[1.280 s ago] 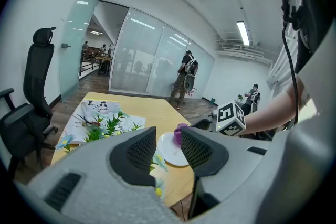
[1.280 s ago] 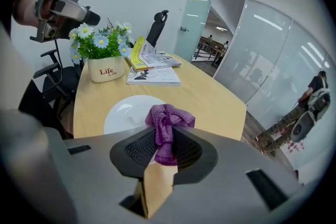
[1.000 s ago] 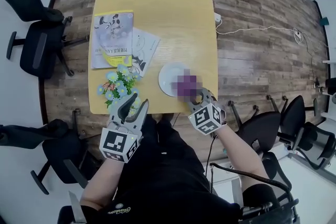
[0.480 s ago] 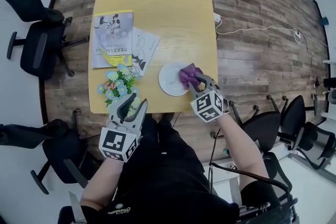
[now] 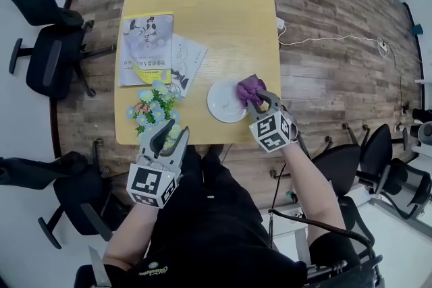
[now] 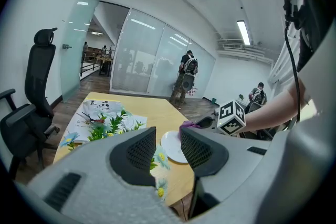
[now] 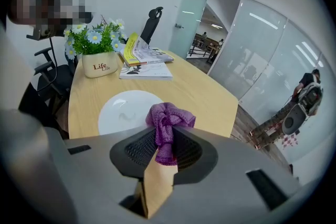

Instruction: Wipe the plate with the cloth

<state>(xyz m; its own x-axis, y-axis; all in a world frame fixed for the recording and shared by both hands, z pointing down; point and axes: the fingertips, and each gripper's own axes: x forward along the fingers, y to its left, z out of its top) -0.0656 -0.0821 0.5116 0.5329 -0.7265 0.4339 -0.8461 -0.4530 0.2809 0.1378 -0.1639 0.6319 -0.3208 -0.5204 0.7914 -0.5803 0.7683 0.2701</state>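
Observation:
A white plate (image 5: 225,103) lies near the front right corner of the yellow table (image 5: 223,23). My right gripper (image 5: 257,100) is shut on a bunched purple cloth (image 5: 250,88), which sits at the plate's right rim. In the right gripper view the cloth (image 7: 168,122) stands up between the jaws, with the plate (image 7: 126,113) just left of it. My left gripper (image 5: 167,136) is open and holds nothing, low by the table's front edge near the flowers. In the left gripper view, the plate (image 6: 170,143) shows through the gap, and the cloth (image 6: 188,124) beyond it.
A pot of blue and white flowers (image 5: 152,110) stands at the front left of the table. Books and papers (image 5: 145,49) lie behind it. Office chairs (image 5: 47,57) stand on the left and another chair (image 5: 351,158) on the right. A cable (image 5: 324,38) runs across the wooden floor.
My right gripper has carried the cloth across the plate, from its middle toward its far right rim. The left gripper has stayed where it was.

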